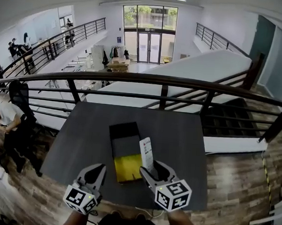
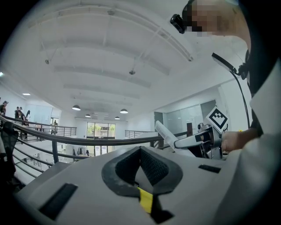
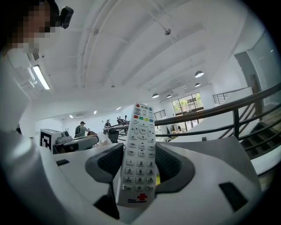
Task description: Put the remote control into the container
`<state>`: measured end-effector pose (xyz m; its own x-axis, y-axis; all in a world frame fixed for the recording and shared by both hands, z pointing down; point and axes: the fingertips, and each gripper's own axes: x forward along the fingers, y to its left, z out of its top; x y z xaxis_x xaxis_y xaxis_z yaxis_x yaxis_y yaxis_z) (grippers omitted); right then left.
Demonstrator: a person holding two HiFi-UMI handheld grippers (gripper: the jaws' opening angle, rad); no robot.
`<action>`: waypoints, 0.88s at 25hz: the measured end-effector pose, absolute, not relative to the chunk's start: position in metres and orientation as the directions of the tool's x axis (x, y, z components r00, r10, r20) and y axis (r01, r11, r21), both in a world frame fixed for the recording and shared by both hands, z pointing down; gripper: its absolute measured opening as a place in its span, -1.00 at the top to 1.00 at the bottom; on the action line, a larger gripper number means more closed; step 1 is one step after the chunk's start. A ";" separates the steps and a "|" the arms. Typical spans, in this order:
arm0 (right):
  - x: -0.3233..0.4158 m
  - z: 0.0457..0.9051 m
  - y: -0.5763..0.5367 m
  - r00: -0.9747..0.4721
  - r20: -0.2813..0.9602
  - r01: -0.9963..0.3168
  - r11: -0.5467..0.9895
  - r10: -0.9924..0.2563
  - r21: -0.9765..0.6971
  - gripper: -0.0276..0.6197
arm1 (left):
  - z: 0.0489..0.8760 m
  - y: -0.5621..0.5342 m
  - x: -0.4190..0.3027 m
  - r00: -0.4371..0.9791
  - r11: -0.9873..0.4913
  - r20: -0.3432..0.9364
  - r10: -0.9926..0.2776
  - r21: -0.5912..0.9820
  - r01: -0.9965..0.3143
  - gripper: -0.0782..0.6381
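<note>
Lower centre of the head view, the right gripper clamps a long white plastic remote control (tilted upright), seemingly just beside the black, yellow-floored rectangular container; the left gripper has its jaws pressed together, empty.

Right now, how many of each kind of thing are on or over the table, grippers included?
Remote: 1
Container: 1
Grippers: 2, the left gripper and the right gripper
Total: 4
</note>
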<state>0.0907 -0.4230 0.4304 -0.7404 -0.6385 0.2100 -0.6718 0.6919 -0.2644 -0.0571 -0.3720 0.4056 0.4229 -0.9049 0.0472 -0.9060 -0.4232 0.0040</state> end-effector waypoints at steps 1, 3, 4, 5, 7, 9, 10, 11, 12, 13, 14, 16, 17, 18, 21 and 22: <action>0.089 0.433 -0.425 -0.738 0.215 -0.674 0.689 -0.639 -0.267 0.20 | 0.407 -0.374 -0.059 0.425 -0.425 0.050 -0.904 0.005 -0.905 0.77; 0.085 0.440 -0.430 -0.732 0.223 -0.681 0.681 -0.643 -0.270 0.20 | 0.410 -0.379 -0.062 0.430 -0.430 0.046 -0.902 0.012 -0.903 0.77; 0.083 0.444 -0.433 -0.729 0.227 -0.684 0.677 -0.646 -0.271 0.20 | 0.413 -0.383 -0.064 0.435 -0.435 0.042 -0.899 0.013 -0.900 0.77; 0.081 0.447 -0.437 -0.725 0.232 -0.688 0.673 -0.648 -0.270 0.20 | 0.416 -0.388 -0.065 0.442 -0.442 0.040 -0.896 0.012 -0.897 0.77; 0.076 0.455 -0.444 -0.715 0.247 -0.699 0.663 -0.654 -0.269 0.20 | 0.420 -0.394 -0.069 0.460 -0.460 0.041 -0.887 0.007 -0.888 0.77; 0.066 0.459 -0.450 -0.704 0.263 -0.710 0.651 -0.660 -0.266 0.20 | 0.423 -0.400 -0.077 0.477 -0.478 0.049 -0.877 0.000 -0.878 0.77; 0.060 0.461 -0.454 -0.699 0.268 -0.715 0.647 -0.663 -0.266 0.20 | 0.423 -0.404 -0.083 0.484 -0.485 0.050 -0.874 -0.002 -0.875 0.77; 0.055 0.462 -0.458 -0.695 0.272 -0.719 0.642 -0.665 -0.267 0.20 | 0.423 -0.408 -0.087 0.490 -0.490 0.048 -0.871 -0.002 -0.871 0.77; 0.051 0.464 -0.463 -0.691 0.276 -0.723 0.637 -0.668 -0.267 0.20 | 0.424 -0.414 -0.091 0.495 -0.495 0.043 -0.868 -0.001 -0.869 0.77; 0.047 0.467 -0.468 -0.687 0.280 -0.727 0.632 -0.671 -0.268 0.20 | 0.425 -0.419 -0.095 0.499 -0.499 0.038 -0.866 -0.001 -0.866 0.77; 0.045 0.471 -0.472 -0.682 0.286 -0.731 0.627 -0.673 -0.268 0.20 | 0.427 -0.424 -0.097 0.503 -0.503 0.037 -0.864 -0.001 -0.864 0.77; 0.040 0.480 -0.478 -0.673 0.303 -0.739 0.617 -0.675 -0.270 0.20 | 0.434 -0.432 -0.103 0.508 -0.509 0.037 -0.860 0.003 -0.861 0.77; 0.039 0.486 -0.480 -0.669 0.313 -0.743 0.612 -0.674 -0.271 0.20 | 0.438 -0.435 -0.105 0.510 -0.510 0.039 -0.859 0.006 -0.860 0.77; 0.037 0.492 -0.481 -0.666 0.324 -0.746 0.608 -0.672 -0.270 0.20 | 0.443 -0.438 -0.108 0.510 -0.510 0.046 -0.859 0.009 -0.860 0.77; 0.036 0.512 -0.491 -0.652 0.363 -0.757 0.595 -0.665 -0.270 0.20 | 0.456 -0.452 -0.114 0.511 -0.511 0.060 -0.857 0.026 -0.859 0.77; 0.035 0.519 -0.494 -0.645 0.381 -0.763 0.588 -0.662 -0.270 0.20 | 0.459 -0.457 -0.115 0.516 -0.515 0.059 -0.855 0.029 -0.857 0.77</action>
